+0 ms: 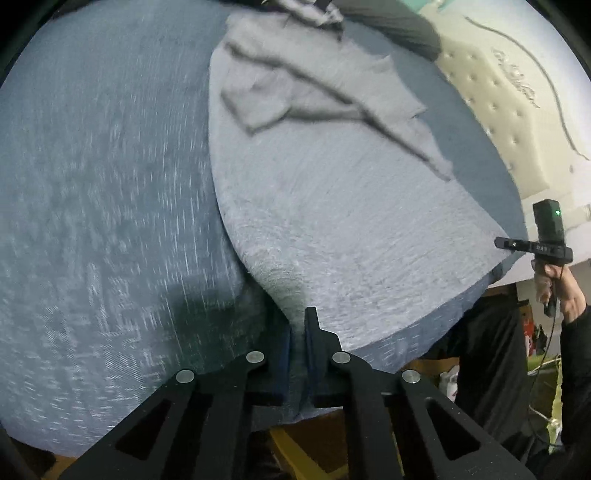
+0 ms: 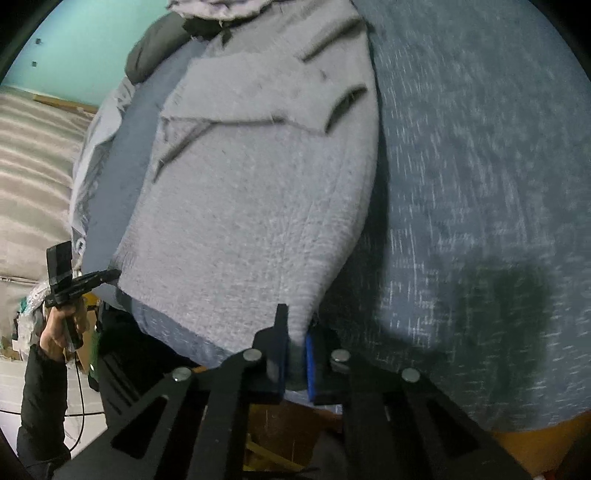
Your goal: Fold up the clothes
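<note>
Not much to read here tbh. The only lettering is some small white marking on the black bar of the other tool (image 1: 533,246) in the left wrist view, and it's too small and blurry to make out. Nothing legible in the right wrist view.

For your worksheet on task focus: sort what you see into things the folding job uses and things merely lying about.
In use:
- grey sweater
- left claw, shut on its hem
- right claw, likewise

Lying about:
- dark garment
- bed sheet
- tufted headboard
</note>
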The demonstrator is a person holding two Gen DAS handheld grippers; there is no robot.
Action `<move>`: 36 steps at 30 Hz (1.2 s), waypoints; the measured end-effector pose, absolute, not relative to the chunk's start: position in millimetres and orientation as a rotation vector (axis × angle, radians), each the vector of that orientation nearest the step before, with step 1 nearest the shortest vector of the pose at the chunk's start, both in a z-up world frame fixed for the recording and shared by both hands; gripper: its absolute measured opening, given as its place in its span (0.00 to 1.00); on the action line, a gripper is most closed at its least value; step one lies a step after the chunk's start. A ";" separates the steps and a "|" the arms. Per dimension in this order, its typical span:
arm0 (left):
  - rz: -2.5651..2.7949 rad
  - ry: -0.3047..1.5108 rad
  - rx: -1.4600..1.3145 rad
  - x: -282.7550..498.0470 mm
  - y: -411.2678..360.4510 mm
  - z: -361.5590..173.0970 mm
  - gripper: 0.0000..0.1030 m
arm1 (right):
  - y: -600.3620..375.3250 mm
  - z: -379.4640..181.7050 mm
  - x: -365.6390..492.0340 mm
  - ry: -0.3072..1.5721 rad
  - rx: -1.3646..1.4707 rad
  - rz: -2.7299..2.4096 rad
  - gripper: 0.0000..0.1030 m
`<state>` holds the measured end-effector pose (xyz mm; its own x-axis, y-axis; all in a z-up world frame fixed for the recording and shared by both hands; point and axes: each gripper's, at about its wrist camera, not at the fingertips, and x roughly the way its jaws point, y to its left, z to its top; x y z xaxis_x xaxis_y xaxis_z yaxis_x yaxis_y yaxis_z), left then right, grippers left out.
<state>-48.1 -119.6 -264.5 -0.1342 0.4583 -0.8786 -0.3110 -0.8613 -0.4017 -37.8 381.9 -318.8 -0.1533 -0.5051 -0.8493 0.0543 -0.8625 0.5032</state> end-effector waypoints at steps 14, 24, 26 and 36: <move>2.120 -0.097 -1.412 -26.3 -143.8 -171.4 0.06 | 388.6 -217.2 -31.6 -0.404 1.512 -2.191 0.05; 2.156 -0.092 -1.326 -12.2 -151.4 -146.0 0.06 | 381.4 -178.7 -12.9 -0.357 1.407 -2.204 0.05; 2.165 -0.097 -1.306 -11.7 -152.8 -139.4 0.06 | 381.5 -169.2 -10.1 -0.345 1.387 -2.207 0.05; 2.191 -0.090 -1.190 12.6 -157.2 -98.4 0.06 | 380.9 -125.4 18.2 -0.293 1.266 -2.213 0.05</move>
